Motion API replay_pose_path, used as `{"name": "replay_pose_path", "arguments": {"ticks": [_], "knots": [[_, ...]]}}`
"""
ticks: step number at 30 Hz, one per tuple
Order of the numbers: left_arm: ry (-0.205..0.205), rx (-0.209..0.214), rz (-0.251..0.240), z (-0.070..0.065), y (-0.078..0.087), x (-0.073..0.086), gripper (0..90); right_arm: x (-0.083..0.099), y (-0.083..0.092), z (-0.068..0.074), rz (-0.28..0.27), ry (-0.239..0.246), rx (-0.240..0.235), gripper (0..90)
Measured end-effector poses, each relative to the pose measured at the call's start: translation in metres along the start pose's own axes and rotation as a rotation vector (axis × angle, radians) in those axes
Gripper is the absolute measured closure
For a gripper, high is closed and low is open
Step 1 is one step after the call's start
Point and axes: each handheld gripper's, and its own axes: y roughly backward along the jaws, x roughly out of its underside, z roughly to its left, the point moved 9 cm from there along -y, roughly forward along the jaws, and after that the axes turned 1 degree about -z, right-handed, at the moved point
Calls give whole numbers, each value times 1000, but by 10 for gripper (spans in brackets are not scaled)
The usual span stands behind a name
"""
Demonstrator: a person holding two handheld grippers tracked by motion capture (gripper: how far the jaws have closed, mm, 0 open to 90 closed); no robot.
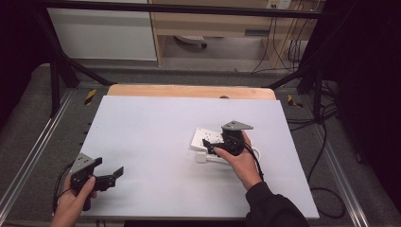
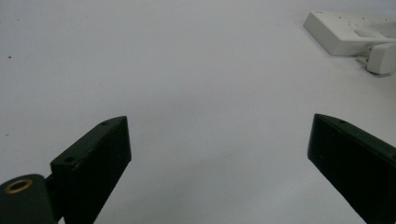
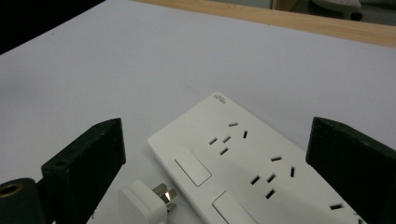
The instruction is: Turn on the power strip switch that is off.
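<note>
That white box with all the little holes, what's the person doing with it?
It's a power strip lying flat on the white table. The person's right gripper hovers over it, jaws wide open, holding nothing. A white plug lies loose beside the strip, prongs pointing at it, not pushed in. The left gripper, also open, waits empty near the table's front edge.
</note>
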Motion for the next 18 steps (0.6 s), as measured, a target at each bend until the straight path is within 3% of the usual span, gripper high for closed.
{"name": "replay_pose_path", "arguments": {"ticks": [9, 18], "knots": [[0, -3, 0, 1, 0, 0, 60, -17, 15, -11, -87, -22, 32, 49], [2, -5, 0, 1, 1, 0, 60, -28, 37, -25, -132, -22, 43, 53]]}}
